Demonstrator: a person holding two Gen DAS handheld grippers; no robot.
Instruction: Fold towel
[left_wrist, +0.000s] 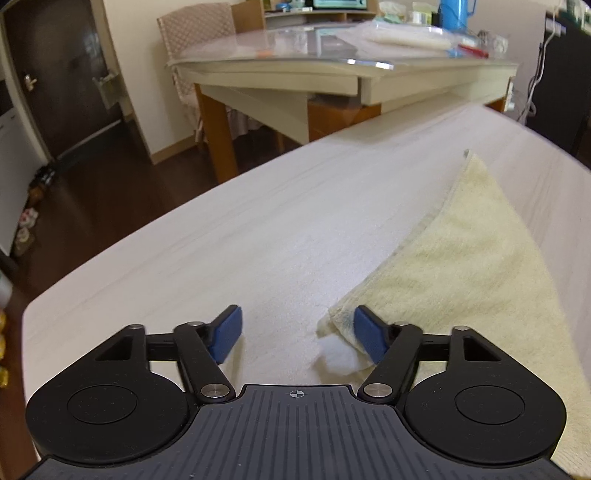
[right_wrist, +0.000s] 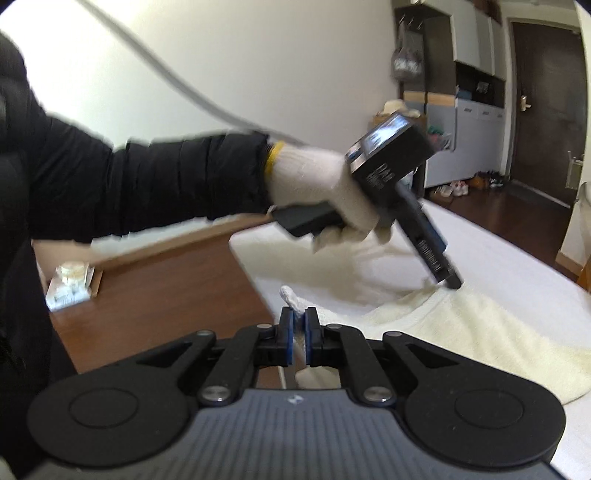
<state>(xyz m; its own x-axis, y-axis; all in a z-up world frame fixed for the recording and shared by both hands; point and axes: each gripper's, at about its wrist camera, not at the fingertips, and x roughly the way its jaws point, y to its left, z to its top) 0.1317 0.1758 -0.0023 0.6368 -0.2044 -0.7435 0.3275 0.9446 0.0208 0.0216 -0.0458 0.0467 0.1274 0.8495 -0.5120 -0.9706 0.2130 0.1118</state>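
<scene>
The pale wooden table (left_wrist: 229, 229) spreads ahead of both tools, and the cream towel (left_wrist: 469, 266) lies on it, ahead and to the right of the left gripper (left_wrist: 297, 334), with one corner reaching in just beside that tool's right-hand pad. The left gripper's jaws stand apart with nothing clamped; the towel corner and a small white tag sit in the gap near the right pad without being pinched. The right gripper (right_wrist: 299, 332) is closed tight on a corner of the towel, a white twist of cloth poking out beyond its pads, the rest of the fabric trailing away to the right of it. In the right wrist view a gloved hand (right_wrist: 325, 195) carries the left tool, its tip down at the towel's raised edge. The likely trouble: if the left jaws close where they are, they may catch only the tag or a single thin layer, so the corner slips free on lifting. The right grip is also shallow, near the very tip of the corner, so a sharp pull could strip it out and skew the fold.
</scene>
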